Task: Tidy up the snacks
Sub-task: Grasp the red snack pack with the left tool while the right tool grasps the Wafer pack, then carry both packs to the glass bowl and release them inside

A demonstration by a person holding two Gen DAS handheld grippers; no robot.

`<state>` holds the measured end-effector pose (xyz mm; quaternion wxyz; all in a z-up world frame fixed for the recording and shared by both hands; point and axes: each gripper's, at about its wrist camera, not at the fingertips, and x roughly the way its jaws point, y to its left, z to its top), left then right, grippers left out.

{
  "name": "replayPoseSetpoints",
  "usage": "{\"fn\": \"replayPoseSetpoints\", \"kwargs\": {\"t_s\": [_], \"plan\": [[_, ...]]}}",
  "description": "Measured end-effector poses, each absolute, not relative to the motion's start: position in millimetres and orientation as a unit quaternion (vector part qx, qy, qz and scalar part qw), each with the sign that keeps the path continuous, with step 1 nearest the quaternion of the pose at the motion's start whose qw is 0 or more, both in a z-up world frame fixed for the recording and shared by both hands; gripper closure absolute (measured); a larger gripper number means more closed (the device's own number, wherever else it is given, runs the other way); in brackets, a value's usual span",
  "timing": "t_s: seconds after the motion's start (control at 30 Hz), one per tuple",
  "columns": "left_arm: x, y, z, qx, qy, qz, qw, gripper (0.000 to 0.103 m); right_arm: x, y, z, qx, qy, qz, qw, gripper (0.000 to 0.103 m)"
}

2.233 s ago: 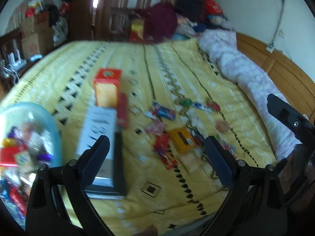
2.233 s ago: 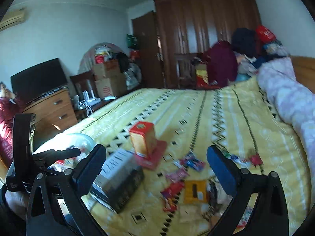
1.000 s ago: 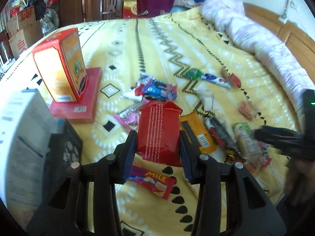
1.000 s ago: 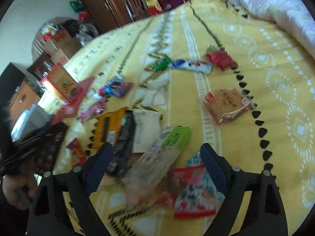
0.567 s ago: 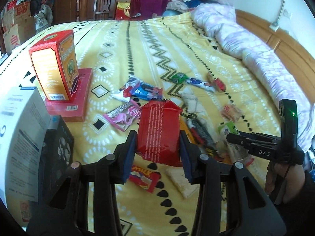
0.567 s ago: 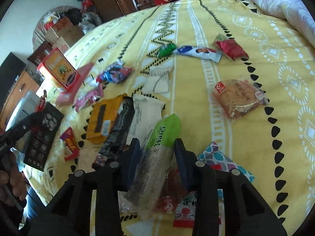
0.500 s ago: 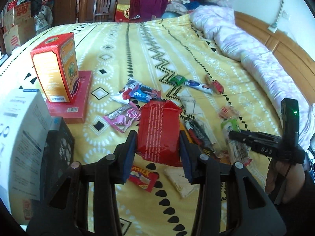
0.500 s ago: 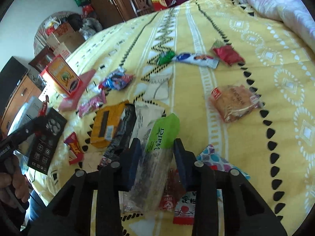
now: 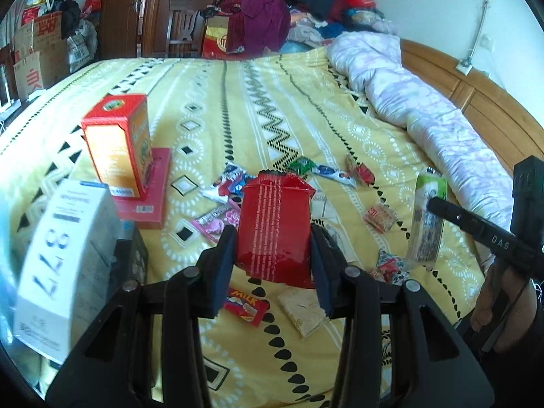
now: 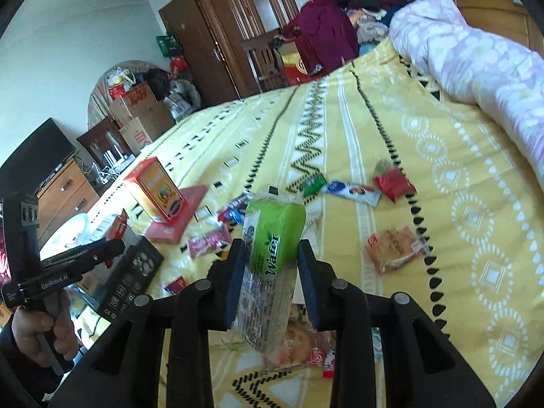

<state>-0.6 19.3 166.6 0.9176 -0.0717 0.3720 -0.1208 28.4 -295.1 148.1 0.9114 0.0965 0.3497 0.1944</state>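
The word "Wafer" is printed in white on the green end of the wafer pack [image 10: 272, 255], whose lower part is clear film with small unreadable print. "MILK" is read on a small red bar [image 9: 245, 306] lying just below the left jaws. The figures "877" are printed on the white box [image 9: 64, 258] to the left of the left jaws. "GenRobot.AI" is lettered on the left gripper's body in the right wrist view, and "DAS" on the right gripper's finger in the left wrist view.

Two packets are held, one per gripper. The red pouch [image 9: 275, 227] is clamped between the jaws of the left gripper [image 9: 272, 255]; it is glossy red, with fine white print in columns and a crimped top edge, and it stands upright above the bedspread [image 9: 306, 102]. The wafer pack is clamped lengthwise between the jaws of the right gripper [image 10: 268, 268], green end forward, clear of the bed.

Ahead of the left jaws, to the left, one orange-and-red carton [image 9: 119, 142] stands on one flat red box [image 9: 149, 197]. One black box [image 10: 132, 275] lies left of the right jaws. One biscuit packet [image 10: 394, 248] lies to their right, and roughly ten small wrappers are scattered beyond and beneath both pairs of jaws.
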Motion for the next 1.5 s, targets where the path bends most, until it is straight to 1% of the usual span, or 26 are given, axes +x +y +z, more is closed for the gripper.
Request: {"fn": "replayPoseSetpoints", "kwargs": {"t_s": [0.13,0.33,0.6,0.77,0.93,1.13,1.3,1.5], "plan": [[-11,36,187,-0.068,0.352,-0.101,0.928,0.060,24,-281,181,0.088,0.323,0.212,0.918,0.070],[-32,88,218,-0.077,0.319,-0.045,0.943,0.060,22,-229,232,0.068,0.282,0.263,0.920,0.072],[-69,193,247,-0.115,0.285,0.062,0.949,0.060,19,-107,290,0.045,0.243,0.369,0.896,0.076],[-92,258,244,-0.144,0.280,0.135,0.939,0.061,11,-12,308,0.023,0.243,0.440,0.864,0.076],[-104,309,225,-0.176,0.290,0.189,0.921,0.060,-4,76,305,-0.006,0.253,0.490,0.834,0.076],[-103,329,208,-0.183,0.304,0.212,0.911,0.060,-8,154,281,-0.033,0.285,0.520,0.805,0.076],[-101,335,201,-0.184,0.310,0.211,0.909,0.060,-9,193,268,-0.049,0.298,0.528,0.793,0.076],[-106,344,194,-0.188,0.323,0.210,0.903,0.059,-7,210,257,-0.051,0.312,0.533,0.785,0.076]]}}
